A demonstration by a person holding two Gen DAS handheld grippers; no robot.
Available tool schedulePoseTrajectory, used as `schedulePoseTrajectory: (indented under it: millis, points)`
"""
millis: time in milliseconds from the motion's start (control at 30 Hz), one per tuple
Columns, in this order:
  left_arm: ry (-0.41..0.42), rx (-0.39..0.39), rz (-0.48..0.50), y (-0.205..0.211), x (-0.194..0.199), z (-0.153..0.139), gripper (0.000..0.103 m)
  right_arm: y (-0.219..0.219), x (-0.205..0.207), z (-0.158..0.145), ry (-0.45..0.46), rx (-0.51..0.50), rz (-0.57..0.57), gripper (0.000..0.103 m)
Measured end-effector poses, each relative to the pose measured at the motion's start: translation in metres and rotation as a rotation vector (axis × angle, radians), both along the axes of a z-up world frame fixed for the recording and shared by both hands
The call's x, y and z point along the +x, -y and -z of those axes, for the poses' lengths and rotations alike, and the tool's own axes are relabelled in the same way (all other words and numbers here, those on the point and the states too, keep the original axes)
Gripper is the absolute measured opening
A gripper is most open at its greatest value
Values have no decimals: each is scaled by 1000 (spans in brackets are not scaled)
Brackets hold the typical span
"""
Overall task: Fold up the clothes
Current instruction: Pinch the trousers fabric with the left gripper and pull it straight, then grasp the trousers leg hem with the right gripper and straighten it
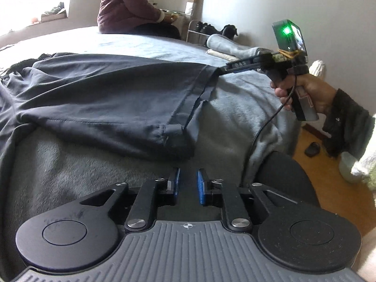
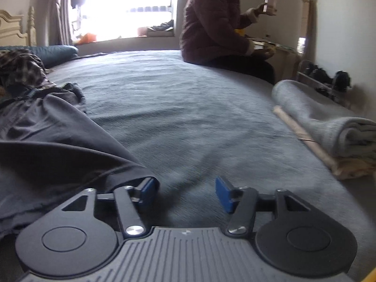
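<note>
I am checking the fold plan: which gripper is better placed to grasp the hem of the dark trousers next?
Probably the right gripper: its jaws are open and it sits at the hem corner of the dark trousers. The left gripper is nearly closed, empty, and short of the cloth.

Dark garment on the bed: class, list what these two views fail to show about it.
- Left wrist view: dark garment runs off the left edge; its type is unclear.
- Right wrist view: right gripper body hides the hem; motion blur softens the grey blanket.
</note>
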State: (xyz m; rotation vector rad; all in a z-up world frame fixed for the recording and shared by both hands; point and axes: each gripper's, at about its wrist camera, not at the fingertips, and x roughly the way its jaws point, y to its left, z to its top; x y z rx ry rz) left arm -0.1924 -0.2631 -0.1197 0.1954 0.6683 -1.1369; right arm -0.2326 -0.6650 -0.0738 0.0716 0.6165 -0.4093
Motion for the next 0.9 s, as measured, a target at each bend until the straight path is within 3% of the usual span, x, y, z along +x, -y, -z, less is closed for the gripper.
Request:
schedulePoseTrajectory:
  millis: [100, 167, 333, 433, 533, 733, 767, 800, 833, 900]
  points:
    - [-20, -50, -2, -12, 6, -8, 20, 4, -23, -9, -10, -8, 102, 61]
    - [-28, -92, -19, -19, 12, -14, 24, 3, -39, -19, 32, 56, 145, 61]
    - [-13, -130, -134, -30, 32, -20, 28, -53, -62, -44, 207, 360, -122, 60]
    - [-18, -98, -215, -35, 46, -17, 28, -113, -50, -44, 165, 298, -318, 60]
    - [-41, -53, -272, -42, 59, -10, 28, -166, -36, -36, 101, 171, -483, 58]
    - [-65, -45, -319, -61, 70, 3, 28, -222, -2, -16, -49, 13, -623, 57]
    - [-60, -46, -328, -63, 71, 4, 28, -227, 4, -10, -90, -11, -624, 44]
    - [-55, -46, -336, -65, 72, 5, 28, -232, 6, -3, -127, -39, -614, 18]
    - [-50, -47, -345, -67, 73, 6, 28, -236, 5, -1, -150, -65, -600, 7]
    - [-56, -55, -350, -70, 75, 6, 28, -242, -2, -5, -143, -91, -596, 4]
